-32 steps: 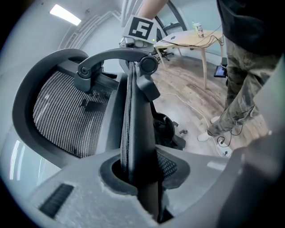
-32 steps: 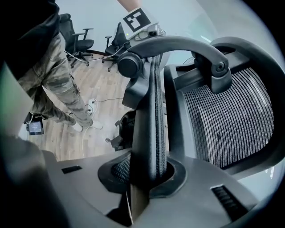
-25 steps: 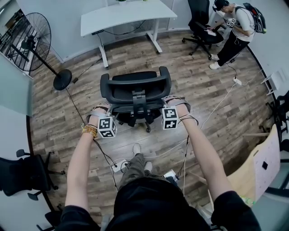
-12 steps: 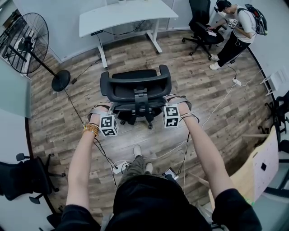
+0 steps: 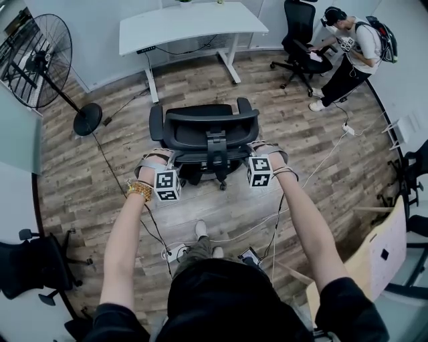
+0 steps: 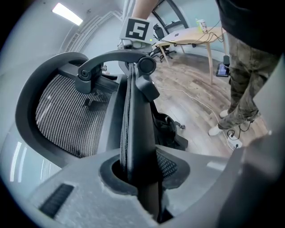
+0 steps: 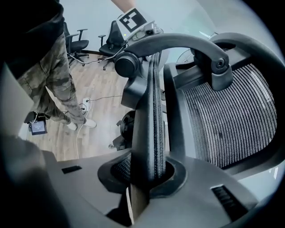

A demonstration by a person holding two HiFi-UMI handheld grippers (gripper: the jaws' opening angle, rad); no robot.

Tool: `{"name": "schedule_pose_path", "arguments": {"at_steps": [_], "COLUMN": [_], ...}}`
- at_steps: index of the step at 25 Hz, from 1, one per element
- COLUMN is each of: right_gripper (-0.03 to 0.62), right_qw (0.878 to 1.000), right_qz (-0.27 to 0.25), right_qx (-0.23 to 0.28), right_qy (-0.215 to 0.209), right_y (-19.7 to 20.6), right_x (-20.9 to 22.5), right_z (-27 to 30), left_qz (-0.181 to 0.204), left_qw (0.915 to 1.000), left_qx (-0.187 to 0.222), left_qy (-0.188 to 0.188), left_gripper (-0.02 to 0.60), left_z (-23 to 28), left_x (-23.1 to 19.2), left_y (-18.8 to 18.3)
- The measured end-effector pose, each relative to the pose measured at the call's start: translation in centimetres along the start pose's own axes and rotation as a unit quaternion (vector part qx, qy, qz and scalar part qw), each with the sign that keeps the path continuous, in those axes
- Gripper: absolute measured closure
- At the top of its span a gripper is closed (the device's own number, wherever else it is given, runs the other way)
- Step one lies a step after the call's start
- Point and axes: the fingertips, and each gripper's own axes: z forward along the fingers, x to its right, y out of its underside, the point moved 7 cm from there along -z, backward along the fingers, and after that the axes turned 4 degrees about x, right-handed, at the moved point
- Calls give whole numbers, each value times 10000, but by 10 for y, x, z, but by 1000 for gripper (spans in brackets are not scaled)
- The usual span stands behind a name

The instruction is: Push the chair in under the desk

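The left gripper (image 6: pixel 141 180) is clamped on the left edge of the backrest of the black mesh office chair (image 5: pixel 208 128), and the right gripper (image 7: pixel 143 178) pinches the opposite edge. Ahead of both grippers, beyond the chair, the white desk (image 5: pixel 190 21) stands well apart from it.

Black chair (image 5: pixel 208 130): mesh backrest in dark frame, armrests both sides, wheeled base; stands upright on wood floor, backrest toward wearer, seat facing desk

White desk (image 5: pixel 187 20): rectangular top, white legs, dark cable hanging below; stands near far wall

Chair well apart from desk, not yet under it, bare floor between
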Motion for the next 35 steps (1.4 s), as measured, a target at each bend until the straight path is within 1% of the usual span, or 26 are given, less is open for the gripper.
{"name": "schedule_pose_path", "arguments": {"at_steps": [7,14,21,26,35], "right_gripper": [530,530,533,534,534], "right_qw": [10000,10000,9998,9996,9994], "right_qz": [65,57,-10,-65,-138], "right_qx": [-43,-33,-25,-10,44], "right_qy": [43,68,194,261,301], "right_y": [-4,1,5,5,16], "right_x": [22,29,48,62,81], "right_z": [13,20,30,38,46], "left_qz": [58,127,137,87,59], "left_qw": [10000,9999,9999,10000,10000], "left_qx": [33,37,28,10,-24], "left_qy": [3,-31,-33,18,33], "left_gripper": [489,489,489,489,489], "left_z": [9,17,28,34,49], "left_x": [-20,-26,-44,-56,-73], "left_y": [20,23,33,44,46]}}
